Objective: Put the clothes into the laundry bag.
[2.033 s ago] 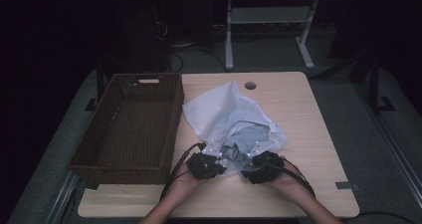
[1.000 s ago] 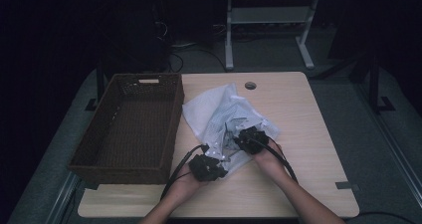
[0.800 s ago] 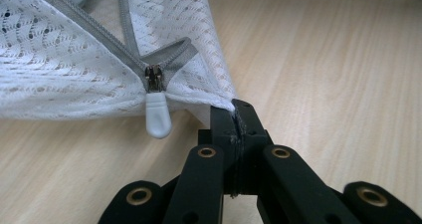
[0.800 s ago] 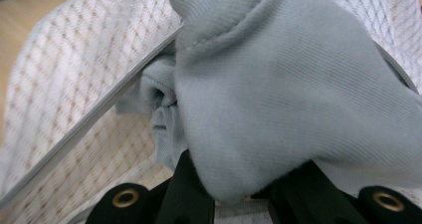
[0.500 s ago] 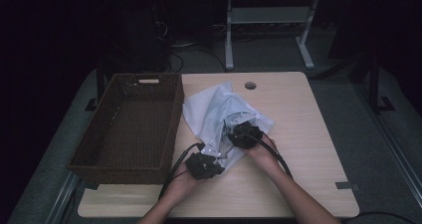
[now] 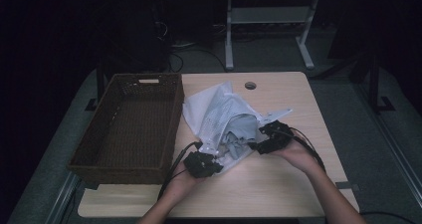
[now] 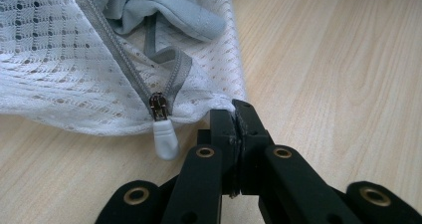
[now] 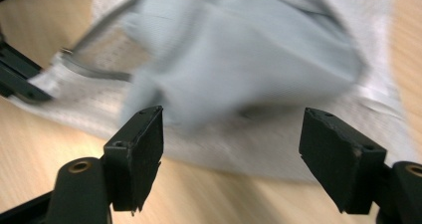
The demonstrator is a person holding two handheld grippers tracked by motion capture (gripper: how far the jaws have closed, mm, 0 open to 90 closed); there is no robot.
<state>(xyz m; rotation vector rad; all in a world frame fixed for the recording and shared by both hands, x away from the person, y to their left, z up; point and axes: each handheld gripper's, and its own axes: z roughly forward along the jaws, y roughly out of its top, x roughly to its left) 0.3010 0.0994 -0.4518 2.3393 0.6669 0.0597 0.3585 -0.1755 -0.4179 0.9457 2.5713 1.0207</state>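
Two grippers: left gripper [image 7: 234, 129] pinches mesh bag [image 7: 59, 79] corner; right gripper [image 8: 231, 149] gapes, seemingly untouching.

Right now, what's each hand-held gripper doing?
Left hand-held gripper: shut on the mesh bag edge, beside the zipper pull.
Right hand-held gripper: open, holding nothing.

Wooden table [image 6: 298, 184]: basket [image 6: 129, 124], mesh bag [image 6: 219, 117]

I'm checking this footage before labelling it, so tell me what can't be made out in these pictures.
- Grey garment in the right gripper view: motion blur hides its type and folds.
- Mesh laundry bag in the left gripper view: cut off by the top and left edges.
- Wicker basket in the high view: dim interior, contents unclear.
- Room beyond the table: too dark.
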